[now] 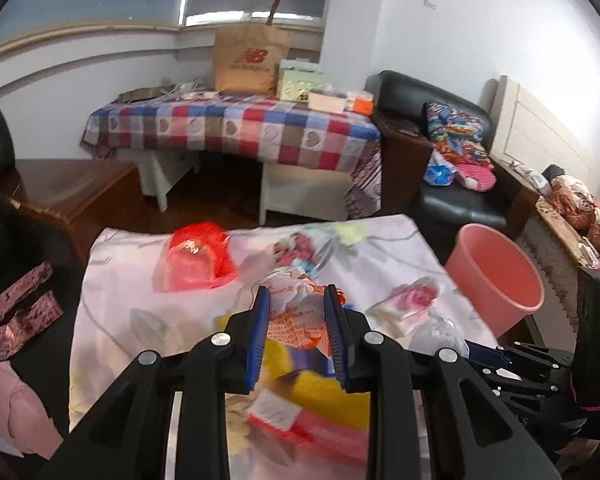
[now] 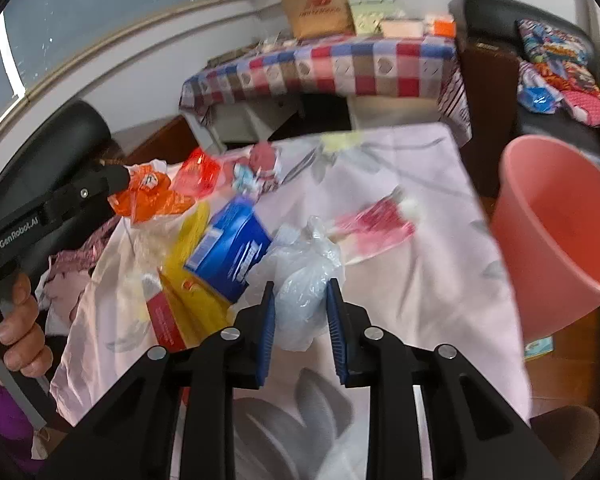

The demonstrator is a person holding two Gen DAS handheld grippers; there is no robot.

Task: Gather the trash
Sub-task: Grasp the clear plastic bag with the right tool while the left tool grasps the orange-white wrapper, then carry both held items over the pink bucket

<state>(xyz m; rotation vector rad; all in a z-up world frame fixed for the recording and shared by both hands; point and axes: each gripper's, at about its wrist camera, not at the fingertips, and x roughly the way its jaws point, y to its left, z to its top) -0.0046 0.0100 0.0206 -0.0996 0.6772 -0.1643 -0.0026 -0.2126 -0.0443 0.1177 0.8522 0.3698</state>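
My left gripper is shut on an orange and white plastic bag and holds it above the pink floral cloth; the same bag shows in the right wrist view at the left gripper's tip. My right gripper is shut on a clear crumpled plastic bag. A pink bucket stands off the table's right side, also in the right wrist view. Other trash lies on the cloth: a red clear bag, a pink wrapper, a blue box and yellow packaging.
A table with a checked cloth carrying a brown paper bag stands behind. A black sofa with colourful clothes is at the right. A wooden side table is at the left. Pink clothing lies by the near left.
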